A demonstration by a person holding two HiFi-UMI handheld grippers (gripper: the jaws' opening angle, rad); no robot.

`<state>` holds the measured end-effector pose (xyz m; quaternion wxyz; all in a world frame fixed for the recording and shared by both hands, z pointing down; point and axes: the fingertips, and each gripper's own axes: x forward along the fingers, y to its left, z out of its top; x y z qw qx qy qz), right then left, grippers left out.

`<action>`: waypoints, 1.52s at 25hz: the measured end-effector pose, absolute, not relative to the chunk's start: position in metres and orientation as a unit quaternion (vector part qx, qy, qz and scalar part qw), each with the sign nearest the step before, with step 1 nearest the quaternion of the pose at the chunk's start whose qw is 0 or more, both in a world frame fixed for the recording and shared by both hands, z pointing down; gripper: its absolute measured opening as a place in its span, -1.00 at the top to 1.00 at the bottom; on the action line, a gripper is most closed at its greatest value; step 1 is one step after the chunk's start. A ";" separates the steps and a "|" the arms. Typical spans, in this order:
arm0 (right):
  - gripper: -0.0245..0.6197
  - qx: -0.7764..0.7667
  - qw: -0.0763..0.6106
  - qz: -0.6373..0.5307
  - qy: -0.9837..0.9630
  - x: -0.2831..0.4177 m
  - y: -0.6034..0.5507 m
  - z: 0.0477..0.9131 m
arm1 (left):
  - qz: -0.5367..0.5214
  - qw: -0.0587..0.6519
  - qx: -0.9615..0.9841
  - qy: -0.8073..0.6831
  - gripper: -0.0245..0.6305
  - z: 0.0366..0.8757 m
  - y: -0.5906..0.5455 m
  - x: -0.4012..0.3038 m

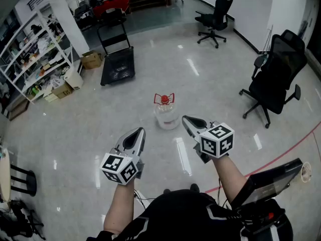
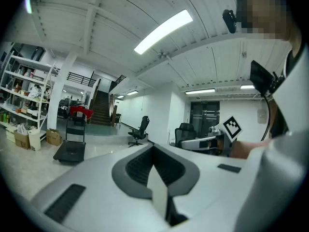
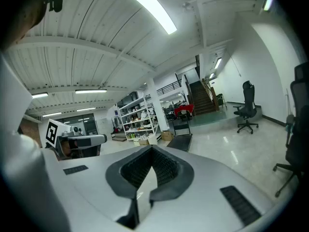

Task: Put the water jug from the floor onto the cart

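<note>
Both jaws: pressed together, empty, on left gripper [image 1: 137, 131] and right gripper [image 1: 186, 119].
Placement: flanking water jug's [image 1: 165, 112] near side, likely for approach.
Cart [image 1: 118, 64]: well beyond water jug, awaiting it.

Bright, even light floods the hall from ceiling strip lights [image 2: 163, 31] (in the right gripper view one strip light [image 3: 147, 6] burns to pure white). The polished floor [image 1: 225, 64] returns them as pale streaks of glare, and the water jug [image 1: 166, 115] and the office chair [image 1: 275, 79] cast only faint, soft shadows. Wide-angle lenses bow the shelves [image 1: 35, 54] at the frame edges. Black corners ring both gripper views, whose nearest foreground is soft while the distance stays sharp.
</note>
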<state>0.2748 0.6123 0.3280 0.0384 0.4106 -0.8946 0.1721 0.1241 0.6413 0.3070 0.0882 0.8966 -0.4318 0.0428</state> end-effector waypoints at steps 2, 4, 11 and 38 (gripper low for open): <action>0.91 0.411 0.040 0.172 -0.894 0.275 0.611 0.328 | 0.043 0.087 0.896 -0.432 0.92 0.307 0.642 0.123; 0.91 0.412 0.040 0.171 -0.894 0.275 0.610 0.327 | 0.043 0.086 0.896 -0.433 0.92 0.306 0.642 0.121; 0.91 0.410 0.041 0.172 -0.895 0.272 0.607 0.329 | 0.039 0.081 0.896 -0.435 0.92 0.303 0.639 0.121; 0.91 0.482 0.045 0.155 -0.861 0.244 0.552 0.343 | 0.012 0.087 0.903 -0.420 0.92 0.321 0.593 0.065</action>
